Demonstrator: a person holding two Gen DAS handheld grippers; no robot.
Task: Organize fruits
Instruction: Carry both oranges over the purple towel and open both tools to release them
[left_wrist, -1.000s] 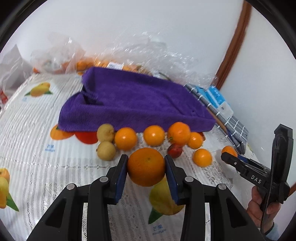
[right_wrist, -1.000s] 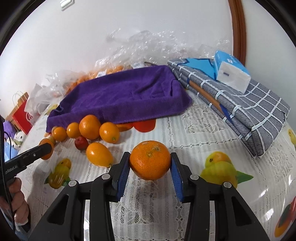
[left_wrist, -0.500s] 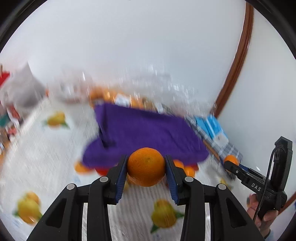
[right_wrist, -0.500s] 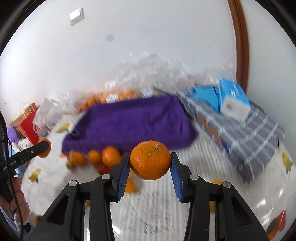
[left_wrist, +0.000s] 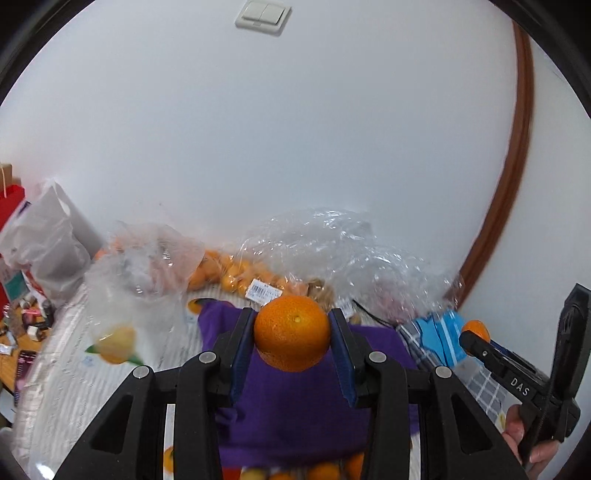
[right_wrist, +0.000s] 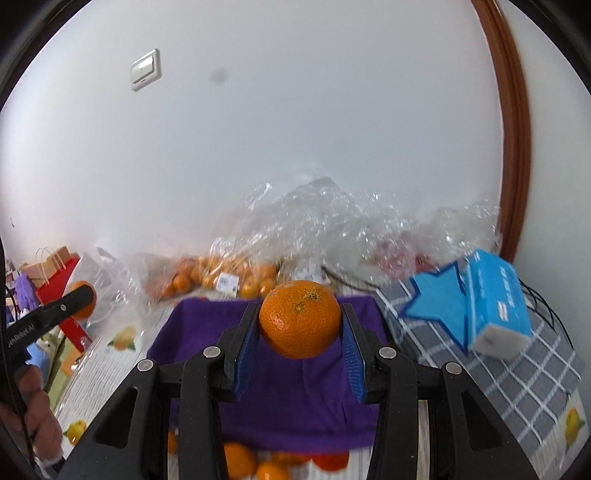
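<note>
Two oranges are held in the air, one in each pair of tongs. The left tongs (left_wrist: 291, 334) are closed on an orange (left_wrist: 291, 333), blue pads pressed against its sides. The right tongs (right_wrist: 299, 325) grip a second orange (right_wrist: 300, 319) the same way, its dimpled stem end facing up.

Below and beyond both pairs of tongs lies a purple towel (left_wrist: 295, 398) spread on a table (left_wrist: 74, 369) covered with a white lace cloth printed with fruit. Loose oranges (right_wrist: 240, 459) sit on the table beneath the tongs, at the towel's near edge.

Past the towel, crinkled clear plastic bags (left_wrist: 325, 243) hold many small oranges against a white wall.

The left view alone shows a double wall switch (left_wrist: 263, 15) high above, a white bag (left_wrist: 44, 236) far to the left, and the right tongs at the right edge, held by a hand (left_wrist: 528, 439). The right view alone shows, to the right of its tongs, a grey checked cloth (right_wrist: 517, 369) with a blue tissue box (right_wrist: 495, 299) on it, and red paper bags (right_wrist: 55, 291) far left, partly hidden by the left tongs crossing in front.

A brown curved door frame (right_wrist: 511, 110) rises on the right.
</note>
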